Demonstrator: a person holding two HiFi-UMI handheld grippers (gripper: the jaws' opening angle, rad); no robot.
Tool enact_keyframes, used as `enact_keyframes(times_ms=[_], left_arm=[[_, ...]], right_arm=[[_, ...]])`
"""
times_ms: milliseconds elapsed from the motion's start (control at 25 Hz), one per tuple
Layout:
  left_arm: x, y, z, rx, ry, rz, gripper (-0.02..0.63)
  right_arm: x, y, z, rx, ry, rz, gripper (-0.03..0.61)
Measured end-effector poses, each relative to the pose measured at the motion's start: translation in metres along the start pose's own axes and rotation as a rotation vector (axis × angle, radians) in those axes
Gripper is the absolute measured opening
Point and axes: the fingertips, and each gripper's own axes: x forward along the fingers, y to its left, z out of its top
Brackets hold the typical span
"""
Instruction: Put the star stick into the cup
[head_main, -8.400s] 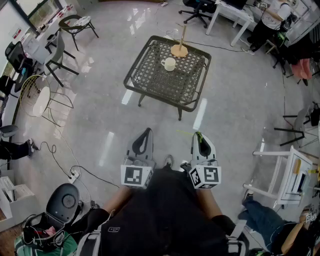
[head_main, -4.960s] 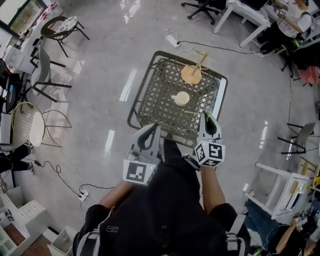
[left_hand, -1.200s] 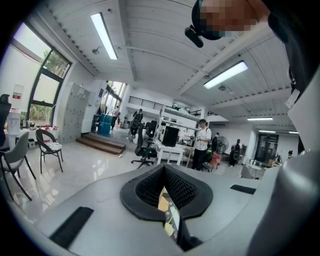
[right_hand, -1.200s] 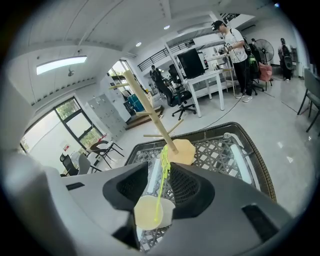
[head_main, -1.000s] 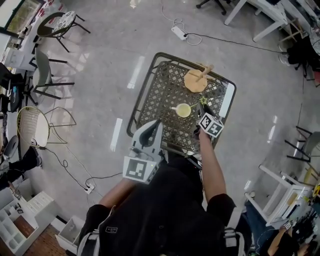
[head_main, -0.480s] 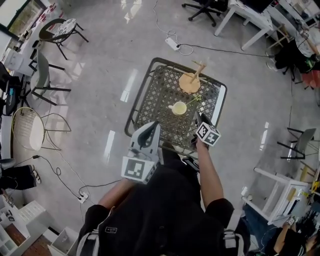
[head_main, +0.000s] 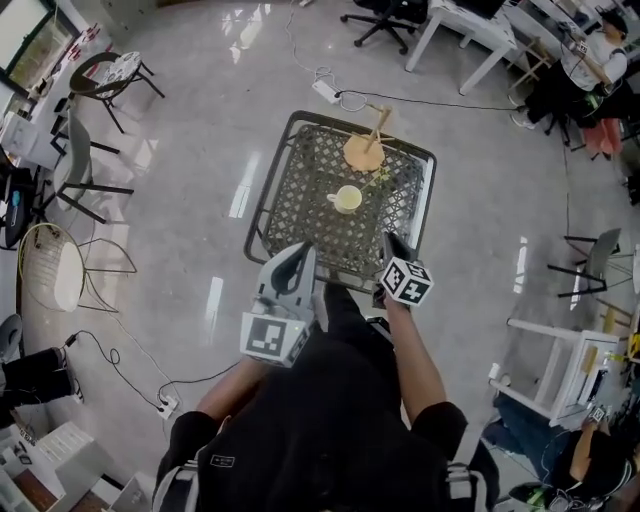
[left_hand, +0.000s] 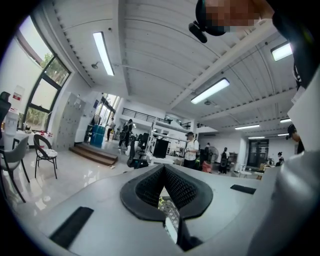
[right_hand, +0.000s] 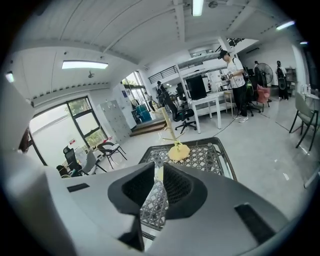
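Observation:
A pale yellow cup (head_main: 347, 198) stands near the middle of the dark lattice table (head_main: 268, 185). The thin yellow-green star stick (head_main: 380, 178) slants from the cup's rim to the right, toward the wooden stand (head_main: 363, 152); its lower end is too small to make out. My right gripper (head_main: 390, 243) hovers over the table's near edge, apart from the cup. Its jaws are closing with a narrow gap and nothing between them. In the right gripper view the cup (right_hand: 158, 174) shows through that gap. My left gripper (head_main: 298, 256) is shut and empty near the table's front.
The wooden stand (right_hand: 178, 151) with its upright post sits at the table's far side. A power strip and cable (head_main: 327, 92) lie on the floor beyond. Chairs (head_main: 105, 75) stand at the left, and white desks (head_main: 455, 25) and seated people at the upper right.
My right gripper has drawn back from the cup to the table's near edge, leaving the stick at the cup. The left gripper has stayed in place.

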Motion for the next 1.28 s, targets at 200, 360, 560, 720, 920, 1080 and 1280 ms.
enact_keyframes(times_ms=[200,360,560,720,920,1080,1280], left_arm=[[-0.011,-0.019,-0.001,0.026,0.007,-0.029,0.015],[-0.015,-0.03,-0.007,0.034,0.016,-0.04,0.015],[-0.015,-0.044,-0.009,0.039,0.021,-0.04,0.015],[-0.011,-0.052,-0.008,0.043,0.012,-0.03,0.015],[-0.013,-0.059,-0.006,0.033,0.016,-0.01,0.015],[-0.011,-0.068,-0.01,0.033,0.022,-0.006,0.015],[-0.007,-0.073,-0.013,0.027,0.022,0.009,0.015]], right_arm=[[-0.044,0.018,0.01,-0.021,-0.049,0.014,0.026],[-0.071,0.025,0.02,-0.044,-0.095,0.015,0.017],[-0.101,0.028,0.036,-0.068,-0.145,0.022,0.012],[-0.12,0.032,0.048,-0.1,-0.183,0.031,0.011],[-0.146,0.041,0.06,-0.141,-0.221,0.054,0.011],[-0.165,0.044,0.06,-0.184,-0.243,0.069,0.011],[-0.176,0.05,0.054,-0.191,-0.234,0.107,0.011]])
